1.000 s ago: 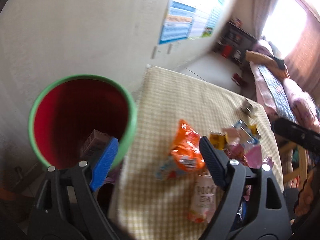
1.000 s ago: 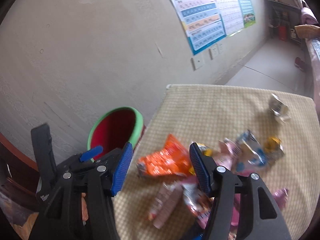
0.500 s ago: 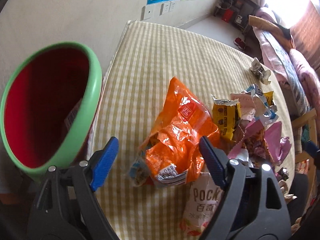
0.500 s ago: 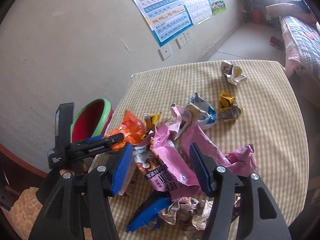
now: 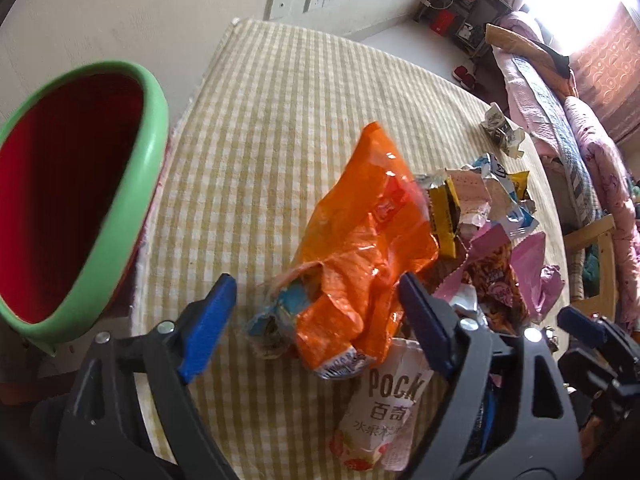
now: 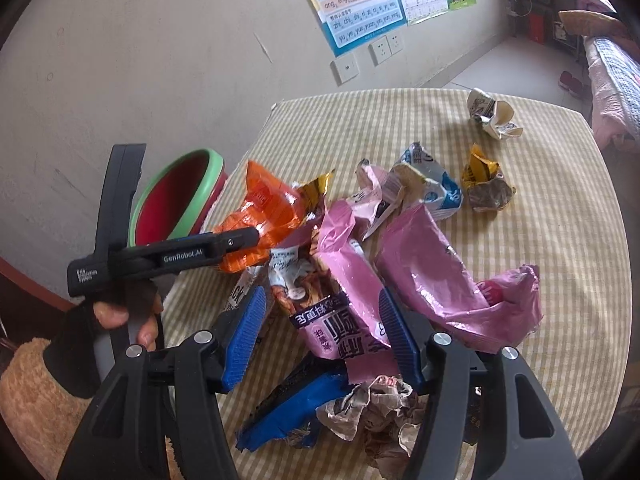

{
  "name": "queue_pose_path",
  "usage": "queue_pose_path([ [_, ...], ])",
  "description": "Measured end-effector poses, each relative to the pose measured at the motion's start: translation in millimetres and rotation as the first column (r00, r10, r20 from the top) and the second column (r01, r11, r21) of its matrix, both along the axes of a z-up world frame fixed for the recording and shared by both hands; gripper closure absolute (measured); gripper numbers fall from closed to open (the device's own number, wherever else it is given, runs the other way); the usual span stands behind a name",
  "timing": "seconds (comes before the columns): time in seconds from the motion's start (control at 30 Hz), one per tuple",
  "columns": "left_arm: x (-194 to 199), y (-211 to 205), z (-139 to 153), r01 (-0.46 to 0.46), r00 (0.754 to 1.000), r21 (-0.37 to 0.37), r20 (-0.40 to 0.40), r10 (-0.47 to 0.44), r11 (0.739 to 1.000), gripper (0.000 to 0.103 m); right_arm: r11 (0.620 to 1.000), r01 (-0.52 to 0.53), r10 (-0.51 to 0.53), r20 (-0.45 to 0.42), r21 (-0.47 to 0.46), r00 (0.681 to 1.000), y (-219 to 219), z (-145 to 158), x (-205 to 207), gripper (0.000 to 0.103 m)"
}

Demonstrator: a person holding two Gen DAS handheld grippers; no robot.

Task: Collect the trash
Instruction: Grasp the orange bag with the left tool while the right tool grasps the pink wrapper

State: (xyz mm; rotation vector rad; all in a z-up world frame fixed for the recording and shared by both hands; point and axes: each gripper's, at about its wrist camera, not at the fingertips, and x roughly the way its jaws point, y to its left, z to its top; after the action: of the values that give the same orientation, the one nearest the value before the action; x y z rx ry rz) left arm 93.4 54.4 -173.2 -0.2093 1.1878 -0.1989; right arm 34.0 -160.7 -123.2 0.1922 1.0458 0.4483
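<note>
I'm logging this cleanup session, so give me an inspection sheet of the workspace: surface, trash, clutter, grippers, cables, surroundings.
Surface: yellow-and-white checked tablecloth over a table set against the wall.
Job's things: crumpled orange foil snack bag, pink plastic wrappers, white Pocky pouch, blue wrapper, crushed white carton lying apart; red bin with green rim beside the table edge.
Clutter: nothing seen beyond the trash.
Grippers: left gripper open above the orange bag; right gripper open over the pink wrappers.
Cables: nothing seen.
Surroundings: wall posters, wall sockets, bed.
</note>
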Motion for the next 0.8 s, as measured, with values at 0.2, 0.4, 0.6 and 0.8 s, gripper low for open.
queue_pose_path([
  [0.2, -5.3, -0.9, -0.4, 0.008, 1.000, -0.029, 0.002, -0.008, 1.000, 0.027, 0.999, -0.033, 0.032, -0.038, -0.031, 0.999, 9.2, -11.4, 4.1, 0.044],
  [0.4, -17.2, -9.6, 8.9, 0.023, 0.999, -0.005, 0.045, -0.023, 1.000, 0.054, 0.991, -0.077, 0.073, -0.040, -0.112, 0.997, 25.1, -21.3, 14.9, 0.042],
  [0.6, -35.3, 3.0, 31.2, -0.085, 0.990, 0.000, 0.114, 0.084, 0.996, 0.056, 0.980, -0.113, 0.104, -0.067, -0.164, 0.992, 31.4, -34.4, 21.6, 0.032],
  [0.8, -54.2, 7.6, 54.9, -0.169, 0.966, 0.073, 0.209, 0.150, 0.983, 0.056, 0.968, -0.144, 0.126, -0.099, -0.204, 0.987, 37.3, -52.4, 29.2, 0.023],
])
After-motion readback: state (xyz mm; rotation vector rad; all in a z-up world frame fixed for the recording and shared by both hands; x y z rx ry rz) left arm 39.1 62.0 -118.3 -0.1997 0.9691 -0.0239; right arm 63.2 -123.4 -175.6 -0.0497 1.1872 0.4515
